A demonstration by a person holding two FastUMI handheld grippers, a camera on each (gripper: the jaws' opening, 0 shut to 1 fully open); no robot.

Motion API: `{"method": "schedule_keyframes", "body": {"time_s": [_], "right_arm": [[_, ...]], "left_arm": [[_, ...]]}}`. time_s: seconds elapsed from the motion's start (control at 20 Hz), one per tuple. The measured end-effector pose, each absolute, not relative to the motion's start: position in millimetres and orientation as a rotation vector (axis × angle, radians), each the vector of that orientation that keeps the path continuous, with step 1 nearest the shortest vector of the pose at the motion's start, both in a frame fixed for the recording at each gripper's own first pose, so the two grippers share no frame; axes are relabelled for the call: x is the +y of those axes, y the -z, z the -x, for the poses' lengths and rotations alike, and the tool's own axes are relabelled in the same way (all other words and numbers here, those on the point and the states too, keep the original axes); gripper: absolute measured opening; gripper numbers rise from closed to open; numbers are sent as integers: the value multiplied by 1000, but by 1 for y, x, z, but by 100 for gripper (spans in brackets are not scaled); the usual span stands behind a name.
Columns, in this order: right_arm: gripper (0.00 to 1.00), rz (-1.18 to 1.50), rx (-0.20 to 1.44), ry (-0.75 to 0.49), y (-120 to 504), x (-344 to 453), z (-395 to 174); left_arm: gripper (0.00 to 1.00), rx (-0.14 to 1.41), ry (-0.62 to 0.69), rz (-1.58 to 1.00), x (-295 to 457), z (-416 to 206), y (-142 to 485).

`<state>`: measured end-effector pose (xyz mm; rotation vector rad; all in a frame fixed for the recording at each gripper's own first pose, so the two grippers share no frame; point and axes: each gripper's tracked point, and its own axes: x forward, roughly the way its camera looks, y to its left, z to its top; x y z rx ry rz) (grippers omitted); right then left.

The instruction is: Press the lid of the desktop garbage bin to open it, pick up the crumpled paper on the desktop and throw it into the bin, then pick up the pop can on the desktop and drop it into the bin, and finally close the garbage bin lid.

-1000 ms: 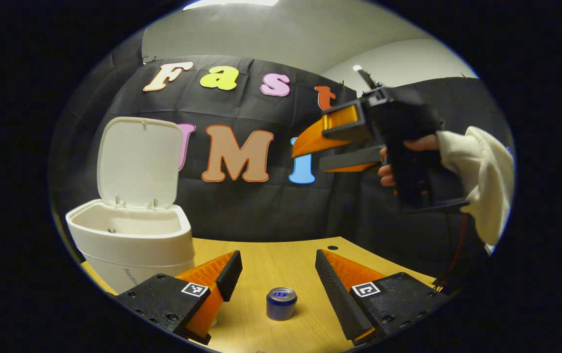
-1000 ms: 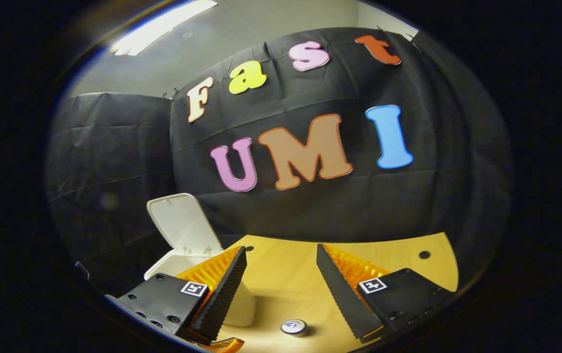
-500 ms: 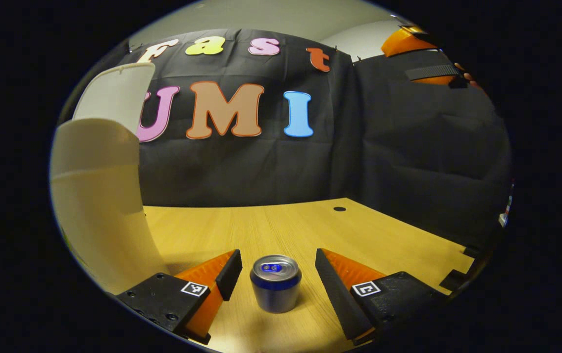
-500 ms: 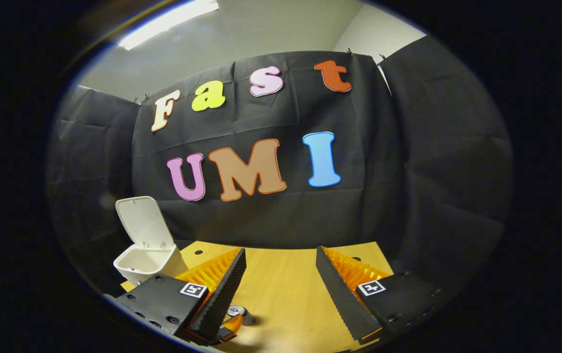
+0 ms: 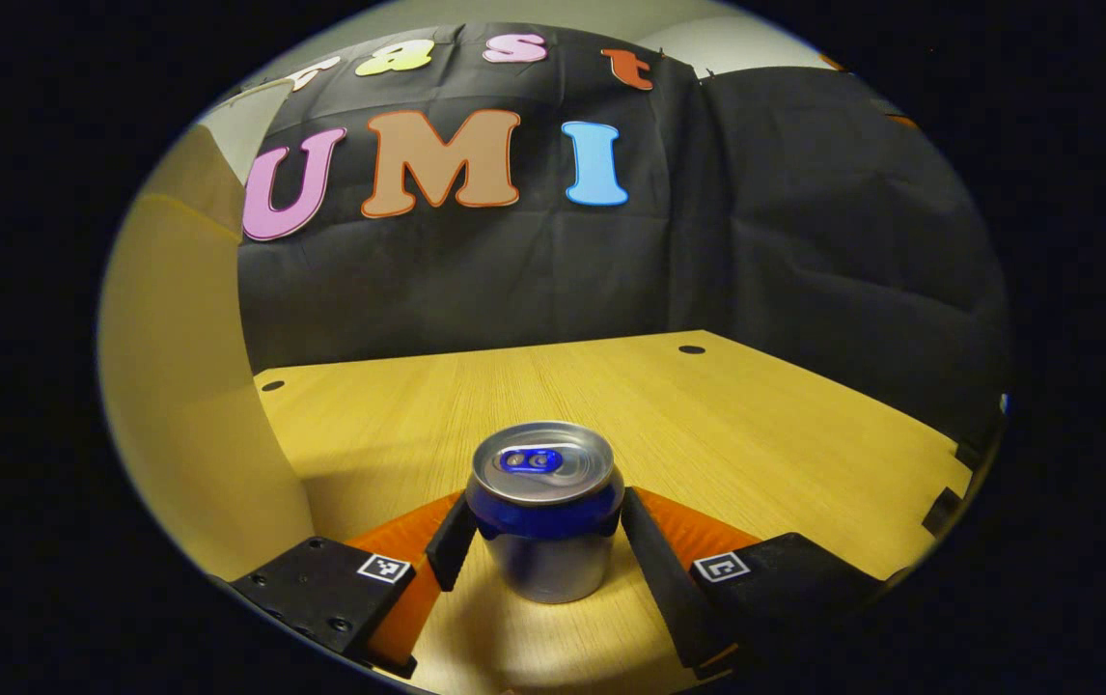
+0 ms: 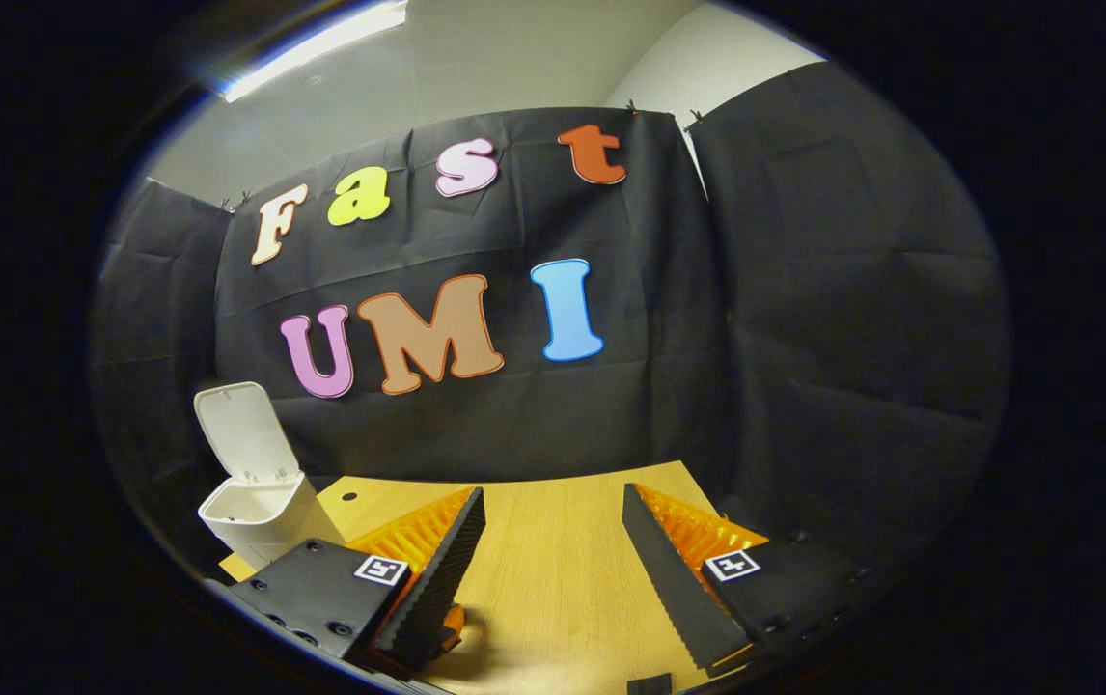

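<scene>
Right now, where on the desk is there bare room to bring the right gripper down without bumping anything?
Free: the bare wood of the desk behind and right of the pop can, out to its far and right edges. Crowded: the left side, where the open garbage bin stands and the left gripper brackets the can.

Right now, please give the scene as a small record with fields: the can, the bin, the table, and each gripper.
can: pop can upright on the table, top unopened
left gripper: left gripper straddles the can, jaws apart, one on each side; contact cannot be told
right gripper: right gripper open, above the table, holding nothing
bin: garbage bin with lid raised
table: wooden table
</scene>
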<state>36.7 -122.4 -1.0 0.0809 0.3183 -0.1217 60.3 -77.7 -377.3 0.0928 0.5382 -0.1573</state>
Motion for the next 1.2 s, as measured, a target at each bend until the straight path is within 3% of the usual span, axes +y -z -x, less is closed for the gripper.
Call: {"method": "schedule_keyframes", "body": {"time_s": [0.05, 0.1, 0.4, 0.55, 0.85, 1.2], "right_arm": [[95, -78, 315, 133, 3, -125, -32], [95, -72, 311, 144, 3, -127, -27], [95, -78, 297, 169, 3, -128, -8], [95, -89, 329, 157, 14, -126, -7], [96, -155, 395, 16, 41, -94, -23], [96, -126, 438, -63, 81, -73, -43]], "left_arm": [[89, 552, 151, -91, -75, -59, 377], [79, 548, 152, -80, -75, -61, 376], [79, 533, 167, -62, -72, -55, 343], [78, 483, 190, -20, -68, -54, 286], [78, 351, 205, 93, -52, -59, 149], [77, 198, 23, -16, 37, -73, 38]]}}
